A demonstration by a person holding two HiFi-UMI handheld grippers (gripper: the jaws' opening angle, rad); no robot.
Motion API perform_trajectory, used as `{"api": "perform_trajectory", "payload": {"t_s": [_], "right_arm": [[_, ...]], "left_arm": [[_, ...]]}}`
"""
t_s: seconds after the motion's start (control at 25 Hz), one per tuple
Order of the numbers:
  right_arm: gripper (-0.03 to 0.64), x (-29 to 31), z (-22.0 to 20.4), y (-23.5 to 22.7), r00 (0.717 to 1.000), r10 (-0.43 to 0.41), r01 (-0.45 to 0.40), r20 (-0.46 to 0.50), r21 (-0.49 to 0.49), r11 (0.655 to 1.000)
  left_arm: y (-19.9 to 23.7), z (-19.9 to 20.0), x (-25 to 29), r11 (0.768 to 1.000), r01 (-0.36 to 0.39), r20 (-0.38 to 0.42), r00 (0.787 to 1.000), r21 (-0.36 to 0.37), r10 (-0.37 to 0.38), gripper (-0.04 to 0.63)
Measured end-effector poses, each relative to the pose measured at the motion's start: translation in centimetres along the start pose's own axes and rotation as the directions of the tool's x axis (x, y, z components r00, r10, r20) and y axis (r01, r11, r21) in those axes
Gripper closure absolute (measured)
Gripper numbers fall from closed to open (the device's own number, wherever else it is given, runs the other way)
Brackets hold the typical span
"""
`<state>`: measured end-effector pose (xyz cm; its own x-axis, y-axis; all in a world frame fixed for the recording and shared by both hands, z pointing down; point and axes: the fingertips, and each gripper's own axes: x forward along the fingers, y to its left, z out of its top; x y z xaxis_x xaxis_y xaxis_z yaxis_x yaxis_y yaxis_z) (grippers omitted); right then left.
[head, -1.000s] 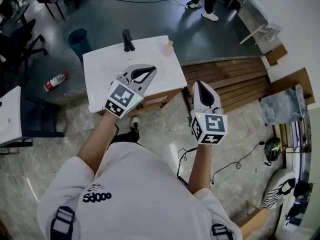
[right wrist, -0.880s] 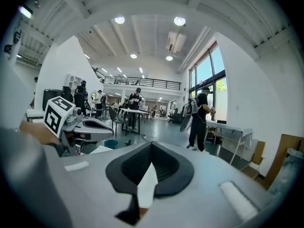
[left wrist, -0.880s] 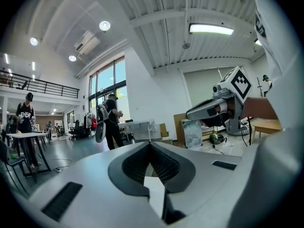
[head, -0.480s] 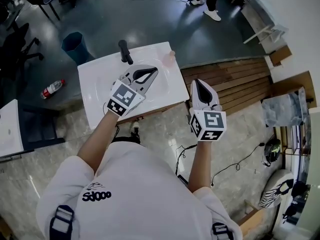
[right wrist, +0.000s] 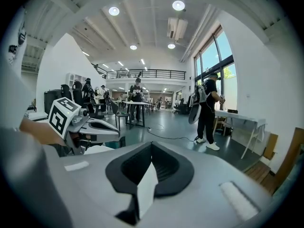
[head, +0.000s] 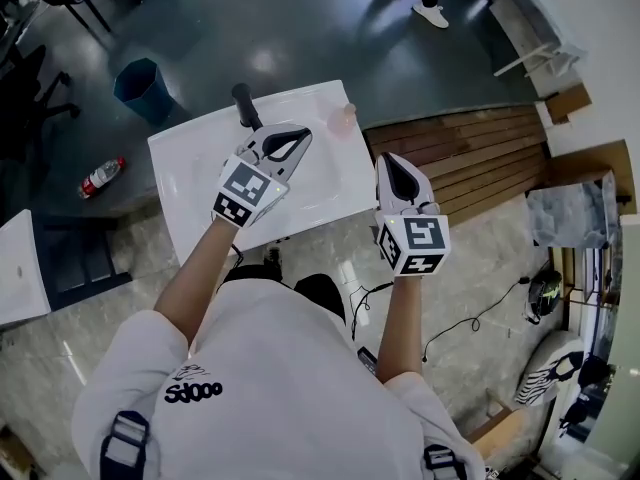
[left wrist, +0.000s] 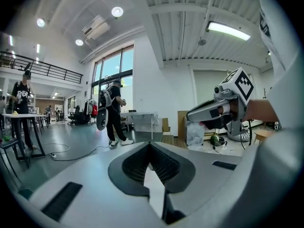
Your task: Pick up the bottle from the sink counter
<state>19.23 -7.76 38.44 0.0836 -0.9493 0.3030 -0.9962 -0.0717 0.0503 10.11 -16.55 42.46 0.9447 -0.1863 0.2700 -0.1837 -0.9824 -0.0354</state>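
Note:
A small pale pink bottle [head: 346,118] stands at the far right corner of the white sink counter [head: 185,183], right of the black faucet [head: 243,106]. My left gripper [head: 306,134] hovers over the basin, short of the bottle and to its left, with jaws shut and nothing in them. My right gripper [head: 391,159] hangs off the counter's right edge, nearer to me than the bottle, also shut and empty. Both gripper views look out level across the hall; the left gripper [left wrist: 150,144] and the right gripper [right wrist: 152,144] show jaws pressed together, and neither view shows the bottle.
A plastic bottle with a red label [head: 103,176] lies on the floor left of the counter. Behind it stands a blue bin [head: 138,83]. A wooden platform [head: 470,153] lies to the right. A person's feet [head: 432,8] show at the top, and cables [head: 470,323] trail at the lower right.
The counter has drawn a little nearer and both grippers have edged forward toward it. Both pairs of jaws have stayed shut.

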Motion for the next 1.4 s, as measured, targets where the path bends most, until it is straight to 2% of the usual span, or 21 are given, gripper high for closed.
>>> {"api": "perform_trajectory", "payload": {"t_s": [0.2,0.28,0.4,0.6,0.72,0.92,1.12,1.4], "right_arm": [[0.602,1.9,-1.0,-1.4,0.999,0.027,-0.027,-0.029,0.005,1.000],[0.575,3.1,-1.1,-2.4,0.998,0.044,-0.043,-0.036,0.013,0.999],[0.566,4.8,-1.7,-3.5,0.995,0.082,-0.081,-0.052,0.022,0.996],[0.543,8.1,-3.5,-4.7,0.981,0.167,-0.166,-0.101,0.018,0.986],[0.521,10.4,-4.7,-5.5,0.967,0.216,-0.216,-0.135,0.011,0.976],[0.452,14.6,-7.6,-6.1,0.947,0.260,-0.259,-0.191,0.031,0.965],[0.425,17.2,-10.8,-6.2,0.927,0.293,-0.289,-0.234,0.049,0.956],[0.416,20.2,-13.5,-5.7,0.916,0.298,-0.300,-0.270,0.037,0.953]], "left_arm": [[0.4,-1.3,1.4,0.999,-0.014,-0.044,0.999,-0.036,0.013,0.591],[0.9,-1.4,2.3,0.999,-0.025,-0.038,0.999,-0.040,0.023,0.591],[1.6,-1.8,3.1,0.996,-0.071,-0.054,0.996,-0.060,0.067,0.591],[2.1,-3.8,3.6,0.981,-0.159,-0.126,0.981,-0.107,0.145,0.591],[2.8,-3.9,4.2,0.969,-0.211,-0.134,0.972,-0.132,0.194,0.591],[3.9,-5.9,4.4,0.944,-0.286,-0.176,0.950,-0.164,0.257,0.591],[4.0,-7.8,5.0,0.929,-0.331,-0.229,0.929,-0.166,0.290,0.591],[4.3,-10.1,5.5,0.917,-0.347,-0.263,0.920,-0.195,0.292,0.591]]}}
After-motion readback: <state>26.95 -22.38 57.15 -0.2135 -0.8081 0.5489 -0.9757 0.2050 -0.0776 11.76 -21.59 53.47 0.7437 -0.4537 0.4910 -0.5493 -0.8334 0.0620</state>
